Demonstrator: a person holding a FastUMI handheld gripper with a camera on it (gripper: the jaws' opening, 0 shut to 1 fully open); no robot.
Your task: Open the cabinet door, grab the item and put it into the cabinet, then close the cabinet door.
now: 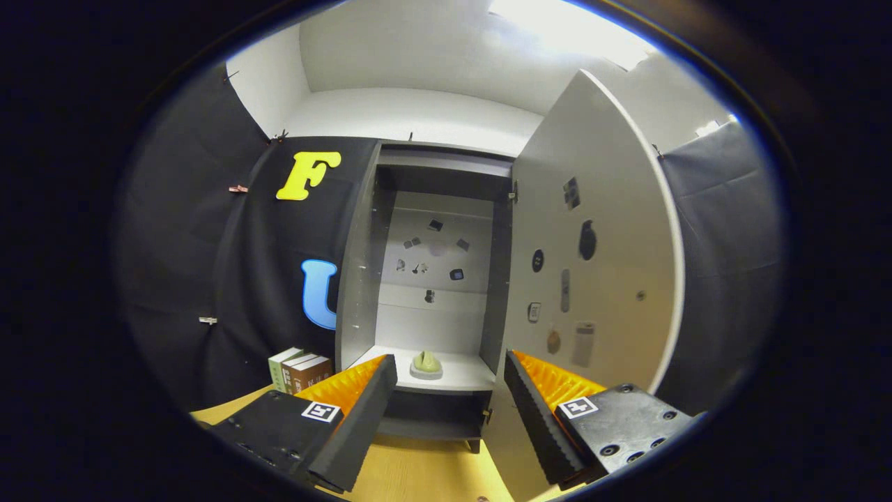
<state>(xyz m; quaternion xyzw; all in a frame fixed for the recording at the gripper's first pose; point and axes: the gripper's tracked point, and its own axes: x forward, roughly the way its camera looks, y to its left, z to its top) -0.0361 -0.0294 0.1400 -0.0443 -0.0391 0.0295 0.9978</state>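
our gripper (446,390) has its two fingers spread wide with nothing between them, hovering above the wooden table (411,474) and aimed at the cabinet (432,279) just ahead. beyond the fingertips, on the cabinet's pale shelf (460,376), sits the item (426,364): a small green lump resting on a low grey base, upright and near the shelf's front edge. the cabinet door (599,265) stands swung open to the right, its inner face dotted with small stickers, and its lower edge sits close behind our right finger. to the left of the cabinet a few books (300,369) stand on the table.

since the item already lies inside, we judge the placing done and the door closing left. the item looks light and small; whether it is soft or rigid we cannot tell. if we had to take it again, we would pinch the base from the sides, low down. the door looks like a stiff, flat panel that should swing easily; we would push on its outer face near the free edge.
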